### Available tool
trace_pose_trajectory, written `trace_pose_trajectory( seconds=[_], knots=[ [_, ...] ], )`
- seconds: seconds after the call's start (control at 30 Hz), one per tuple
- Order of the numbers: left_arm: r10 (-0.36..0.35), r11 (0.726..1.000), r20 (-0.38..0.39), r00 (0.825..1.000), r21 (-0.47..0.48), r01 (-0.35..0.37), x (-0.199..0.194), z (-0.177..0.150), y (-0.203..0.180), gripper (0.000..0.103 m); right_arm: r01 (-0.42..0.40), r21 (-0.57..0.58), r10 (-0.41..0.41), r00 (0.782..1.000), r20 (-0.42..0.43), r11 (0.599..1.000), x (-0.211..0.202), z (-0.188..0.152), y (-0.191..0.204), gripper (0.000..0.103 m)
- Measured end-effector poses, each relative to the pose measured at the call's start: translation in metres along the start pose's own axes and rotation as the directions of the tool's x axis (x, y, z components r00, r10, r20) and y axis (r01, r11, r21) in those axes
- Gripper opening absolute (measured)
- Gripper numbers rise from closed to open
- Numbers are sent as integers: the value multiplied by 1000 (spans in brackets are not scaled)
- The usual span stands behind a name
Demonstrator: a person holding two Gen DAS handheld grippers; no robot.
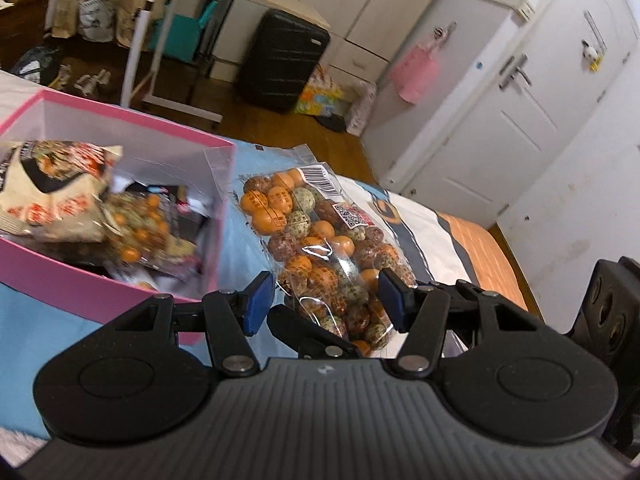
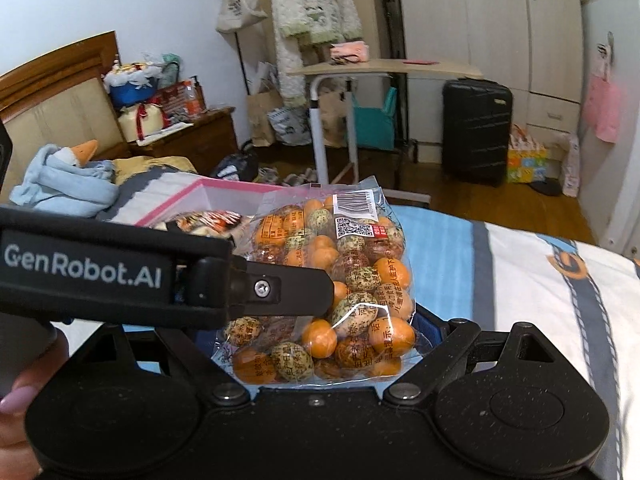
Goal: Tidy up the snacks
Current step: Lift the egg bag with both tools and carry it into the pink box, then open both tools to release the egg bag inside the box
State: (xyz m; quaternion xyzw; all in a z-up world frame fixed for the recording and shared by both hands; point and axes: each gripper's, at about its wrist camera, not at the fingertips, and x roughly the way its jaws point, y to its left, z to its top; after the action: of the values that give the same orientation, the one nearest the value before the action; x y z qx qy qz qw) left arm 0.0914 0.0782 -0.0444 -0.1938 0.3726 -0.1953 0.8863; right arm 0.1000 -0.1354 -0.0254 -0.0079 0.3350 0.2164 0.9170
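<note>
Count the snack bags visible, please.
At least 3: one clear bag of orange wrapped sweets on the blue bedsheet, two inside the pink cardboard box; others may be hidden beneath.

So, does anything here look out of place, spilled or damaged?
Nothing looks spilled or torn. Only the clear bag of sweets is outside the pink box, just beside it over the blue sheet. In the box, a beige snack bag lies tilted on the others.

1. The left gripper (image 1: 324,302) has black linkage arms, silver pivot pins and blue pads (image 1: 258,300).
2. Its grey body is ribbed, flanked by round black housings.
3. White "GenRobot.AI" lettering marks its black side.
4. A fingernail (image 2: 18,396) wears pale pink polish.
</note>
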Motion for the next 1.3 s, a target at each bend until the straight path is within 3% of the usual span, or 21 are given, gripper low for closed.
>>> trace_pose_trajectory(
  seconds=[0.23, 0.43, 0.67, 1.0, 1.1, 1.2, 1.3],
  knots=[
    [99, 995, 85, 992, 3, -99, -11, 10, 37, 56, -93, 21, 94, 995, -30, 995, 41, 20, 22, 93],
    [131, 991, 74, 989, -21, -130, 1, 31, 74, 56, -134, 10, 134, 990, -42, 991, 83, 30, 30, 93],
    [103, 992, 53, 993, -84, -98, 24, 41, 116, 55, -228, -42, 222, 967, -128, 973, 124, 44, 27, 94],
    [108, 984, 33, 994, -143, -102, 31, 47, 131, 54, -354, -81, 341, 929, -141, 932, 141, 49, 19, 99],
    [170, 979, 21, 985, -114, -166, 39, 49, 127, 54, -346, -129, 322, 930, -176, 929, 153, 50, 25, 99],
    [258, 965, 16, 966, -62, -256, 45, 47, 120, 51, -280, -208, 244, 952, -184, 937, 156, 46, 34, 98],
    [267, 963, 21, 963, -40, -266, 44, 47, 116, 51, -256, -258, 222, 963, -152, 932, 145, 42, 39, 98]
  ],
)
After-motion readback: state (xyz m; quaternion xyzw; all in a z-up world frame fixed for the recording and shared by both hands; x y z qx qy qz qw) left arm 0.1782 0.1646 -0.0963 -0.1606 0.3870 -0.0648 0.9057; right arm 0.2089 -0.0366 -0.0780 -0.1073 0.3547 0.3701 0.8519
